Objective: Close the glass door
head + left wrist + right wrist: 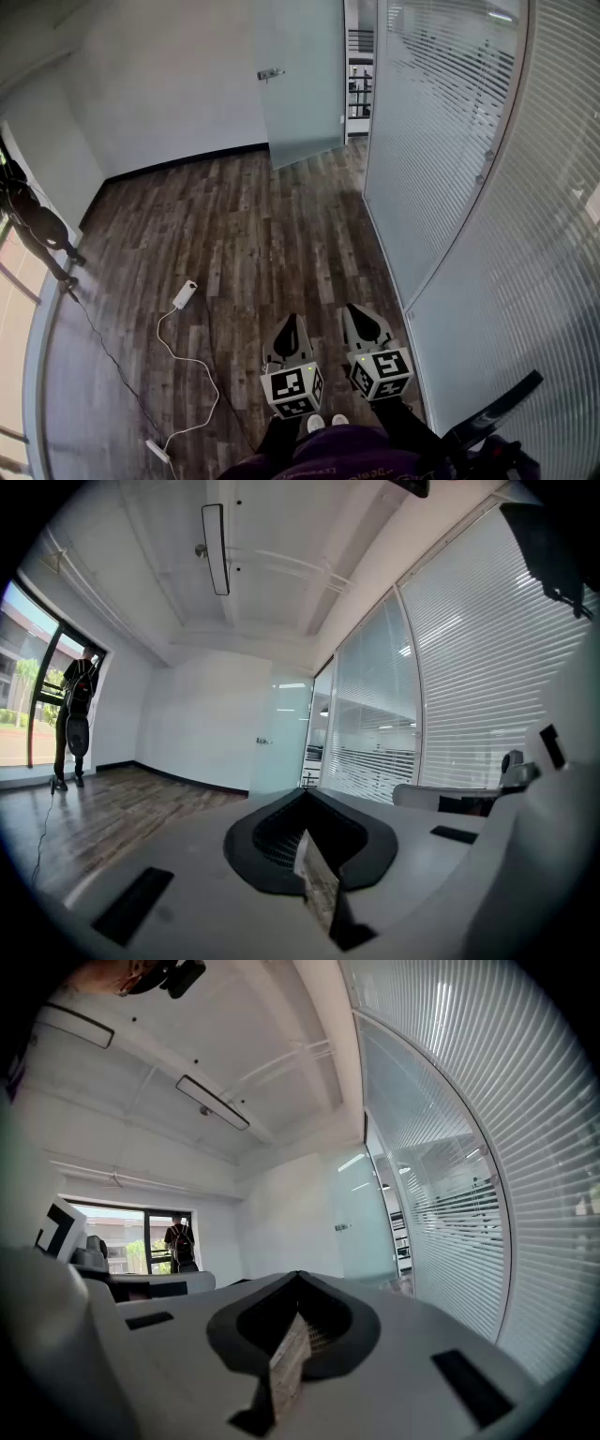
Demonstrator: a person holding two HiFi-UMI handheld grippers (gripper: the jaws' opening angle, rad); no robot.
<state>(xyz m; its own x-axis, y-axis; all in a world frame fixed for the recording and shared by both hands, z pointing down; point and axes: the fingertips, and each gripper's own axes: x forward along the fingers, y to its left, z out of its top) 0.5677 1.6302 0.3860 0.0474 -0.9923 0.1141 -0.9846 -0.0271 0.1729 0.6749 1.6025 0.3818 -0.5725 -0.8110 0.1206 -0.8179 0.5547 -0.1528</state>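
Head view: two grippers are seen at the bottom edge, side by side above the wooden floor [234,225]. The left gripper [289,324] and right gripper [360,313] are both pointed up-frame. One glass door [302,84] is seen far ahead, swung open, well apart from both grippers. One white charger [185,295] with its cable lies on the floor to the left. One person [37,223] is noted at the left edge.

Left gripper view: the jaws are clenched together, with nothing between them. The door [283,735] is seen straight ahead.

Right gripper view: the jaws are likewise pressed together and empty. The door [362,1218] is seen ahead, to the right of centre.
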